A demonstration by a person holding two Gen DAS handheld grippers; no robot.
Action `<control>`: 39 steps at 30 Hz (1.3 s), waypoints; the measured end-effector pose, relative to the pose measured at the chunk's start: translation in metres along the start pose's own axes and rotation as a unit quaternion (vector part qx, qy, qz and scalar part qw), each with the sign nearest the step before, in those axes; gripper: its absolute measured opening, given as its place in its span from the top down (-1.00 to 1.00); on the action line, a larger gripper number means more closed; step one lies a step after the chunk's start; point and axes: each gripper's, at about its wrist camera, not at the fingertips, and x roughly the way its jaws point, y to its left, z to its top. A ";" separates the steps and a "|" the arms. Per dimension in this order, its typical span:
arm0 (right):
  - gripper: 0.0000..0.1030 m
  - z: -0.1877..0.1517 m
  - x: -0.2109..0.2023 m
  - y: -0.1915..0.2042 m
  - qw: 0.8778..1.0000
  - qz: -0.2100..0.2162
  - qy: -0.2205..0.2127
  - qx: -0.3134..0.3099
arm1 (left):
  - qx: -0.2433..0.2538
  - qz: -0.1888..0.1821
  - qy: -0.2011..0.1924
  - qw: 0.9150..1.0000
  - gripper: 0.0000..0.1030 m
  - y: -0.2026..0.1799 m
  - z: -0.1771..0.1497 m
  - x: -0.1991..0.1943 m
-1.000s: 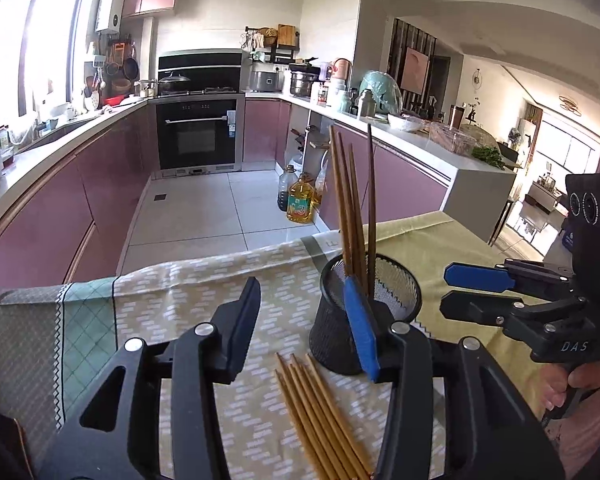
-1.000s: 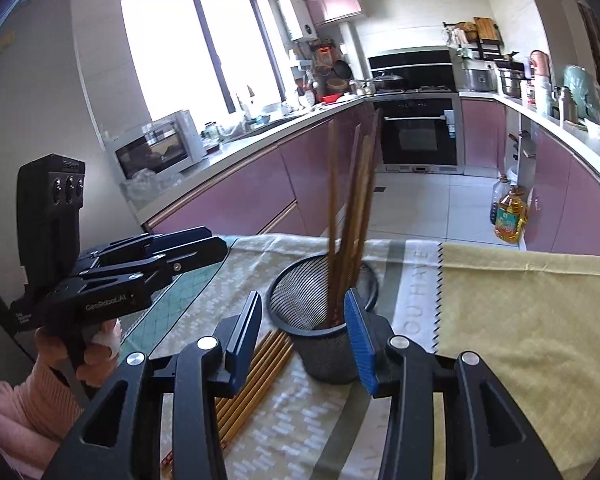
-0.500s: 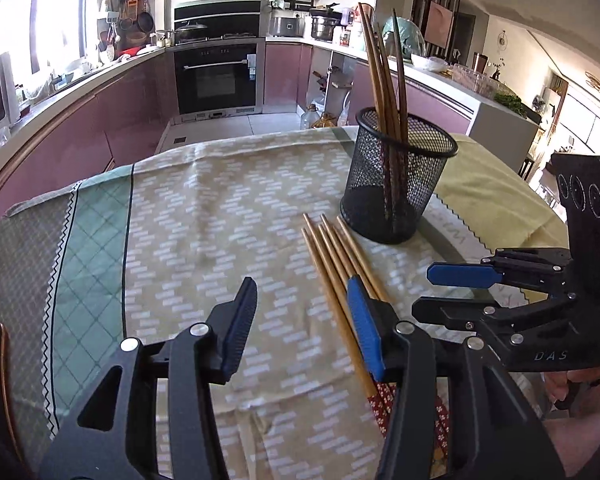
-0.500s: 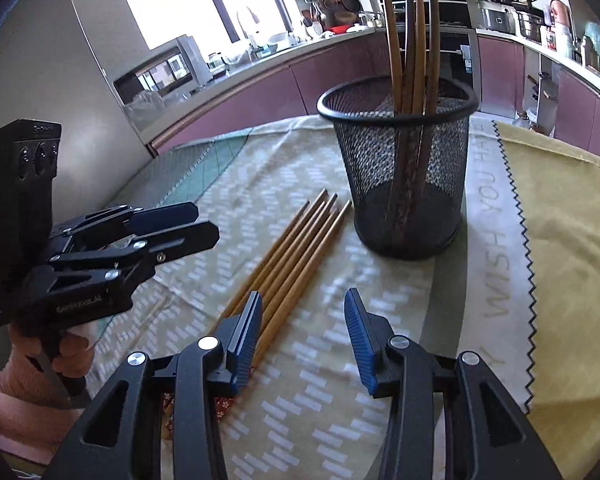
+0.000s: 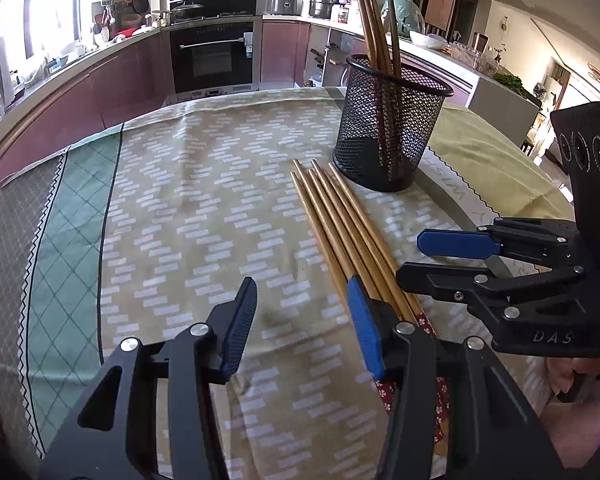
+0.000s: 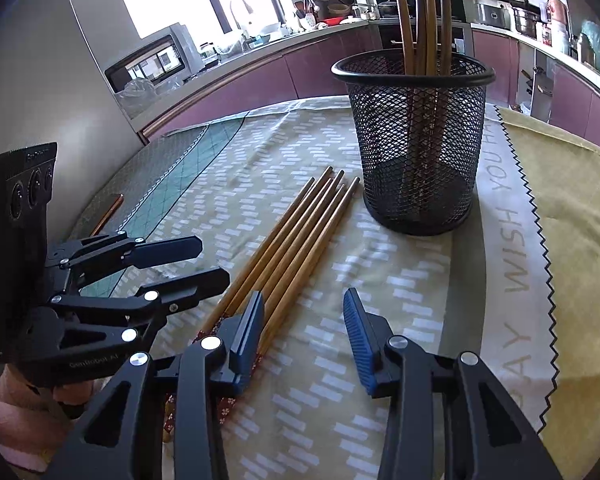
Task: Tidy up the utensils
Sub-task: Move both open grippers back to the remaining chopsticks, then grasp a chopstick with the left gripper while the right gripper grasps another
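Black mesh forms the round cup (image 5: 392, 128) standing ahead and to the right of the left gripper (image 5: 302, 328) in the left wrist view. Four wooden chopsticks (image 5: 374, 16) stand upright inside it, leaning slightly and rising above its rim. A bundle of loose chopsticks (image 5: 340, 224) lies flat on the patterned tablecloth (image 5: 204, 200), running from just beside the cup's base back to the gripper's right finger, which hides their near ends. The left gripper's jaws stand apart with only cloth between them. To its right, the right gripper (image 5: 408, 260) hangs above the cloth near the same bundle, its jaws parted and empty, a hand (image 5: 580, 376) on its handle.

Seen from the right wrist, the right gripper (image 6: 304, 324) has its jaws apart over bare cloth. The loose chopsticks (image 6: 296, 240) lie ahead and to the left, their near ends passing under its left finger. The mesh cup (image 6: 416, 144) stands ahead, slightly right, beyond the bundle's far tips. The left gripper (image 6: 208, 260) sits to the left, jaws apart and empty.
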 end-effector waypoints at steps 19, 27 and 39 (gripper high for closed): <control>0.41 0.003 0.005 0.006 0.999 -0.030 0.010 -0.020 | 0.013 0.006 0.011 1.000 0.07 -0.010 0.003 0.006; 0.60 0.005 0.005 0.002 0.999 -0.040 0.016 -0.021 | 0.021 0.017 0.021 0.999 0.18 -0.010 0.004 0.010; 0.69 0.016 0.016 0.002 0.999 -0.050 0.009 -0.012 | 0.005 0.014 0.023 1.000 0.53 -0.010 0.017 0.020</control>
